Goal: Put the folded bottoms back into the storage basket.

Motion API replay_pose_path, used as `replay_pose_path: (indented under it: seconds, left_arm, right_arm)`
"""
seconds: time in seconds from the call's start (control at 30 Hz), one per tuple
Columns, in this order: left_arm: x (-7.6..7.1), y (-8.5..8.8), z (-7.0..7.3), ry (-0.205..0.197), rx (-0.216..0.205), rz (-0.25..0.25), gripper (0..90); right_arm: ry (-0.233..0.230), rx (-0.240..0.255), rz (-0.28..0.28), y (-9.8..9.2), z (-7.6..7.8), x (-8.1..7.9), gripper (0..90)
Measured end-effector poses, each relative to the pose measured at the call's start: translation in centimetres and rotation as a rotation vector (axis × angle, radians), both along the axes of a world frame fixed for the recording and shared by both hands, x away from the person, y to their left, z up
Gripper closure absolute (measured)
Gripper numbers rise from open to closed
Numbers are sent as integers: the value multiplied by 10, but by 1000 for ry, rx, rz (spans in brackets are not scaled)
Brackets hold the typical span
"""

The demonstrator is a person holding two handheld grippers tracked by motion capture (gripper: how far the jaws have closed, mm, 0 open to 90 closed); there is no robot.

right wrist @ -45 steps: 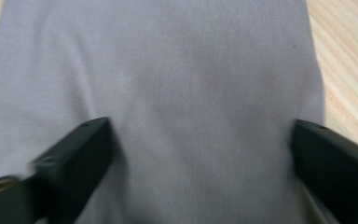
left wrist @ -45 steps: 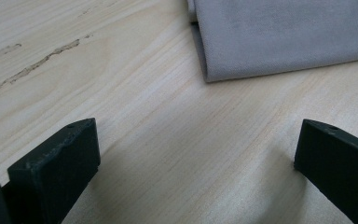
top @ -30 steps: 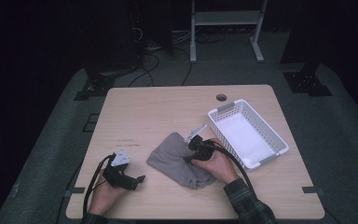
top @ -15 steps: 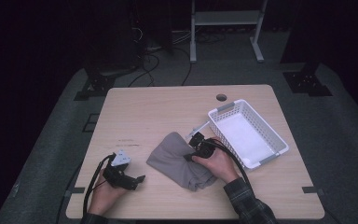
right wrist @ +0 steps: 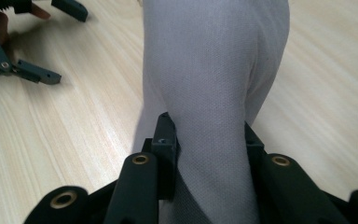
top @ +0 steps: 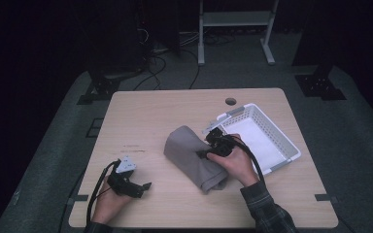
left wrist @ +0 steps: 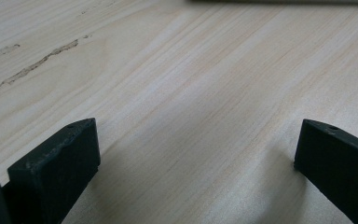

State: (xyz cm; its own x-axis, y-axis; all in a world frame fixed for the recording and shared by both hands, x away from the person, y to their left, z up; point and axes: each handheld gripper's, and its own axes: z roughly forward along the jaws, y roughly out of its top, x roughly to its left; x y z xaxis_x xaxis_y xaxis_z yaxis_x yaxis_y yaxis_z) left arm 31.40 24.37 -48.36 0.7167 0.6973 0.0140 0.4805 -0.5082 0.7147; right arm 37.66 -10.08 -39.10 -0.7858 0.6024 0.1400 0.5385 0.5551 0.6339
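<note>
The right gripper [right wrist: 205,140] is clamped on the grey cloth [right wrist: 214,70]; the high view shows the white basket [top: 272,145] beside it. The left gripper [left wrist: 196,154] stands apart over the bare table [left wrist: 191,70].

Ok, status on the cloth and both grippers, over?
Right gripper shut on grey cloth. Left gripper open, on bare table. White basket alongside, nothing blocking.

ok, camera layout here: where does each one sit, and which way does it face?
High view: fixed above the person's side, looking forward and down on the wooden table, grey cloth and white basket; both forearms and hand-held grippers show.
Left gripper view: rides the left hand-held gripper, looking low across bare tabletop between its open jaws.
Right gripper view: rides the right hand-held gripper, jaws pinching the cloth; the left hand-held gripper shows at top left.
Shared: high and right gripper views both show the cloth.
</note>
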Motion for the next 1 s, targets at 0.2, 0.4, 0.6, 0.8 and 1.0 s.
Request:
replay_pose_path:
  seconds: [0.2, 0.4, 0.6, 0.8, 1.0]
  left_arm:
    - [0, 0, 0, 0, 3, -3, 0]
    - [0, 0, 0, 2, -2, -1, 0]
    - [0, 0, 0, 1, 0, -3, 0]
    - [0, 0, 0, 0, 0, -3, 0]
    - [0, 0, 0, 2, 3, -5, 0]
  right_arm:
    - [-22, 15, -27, -13, 20, 0, 672]
    - [-60, 31, -54, -25, 45, 1, 672]
    - [-85, 32, -93, -35, 66, 1, 673]
    - [-125, 37, -115, -48, 83, 3, 672]
    - [-148, 39, -155, -63, 98, 4, 673]
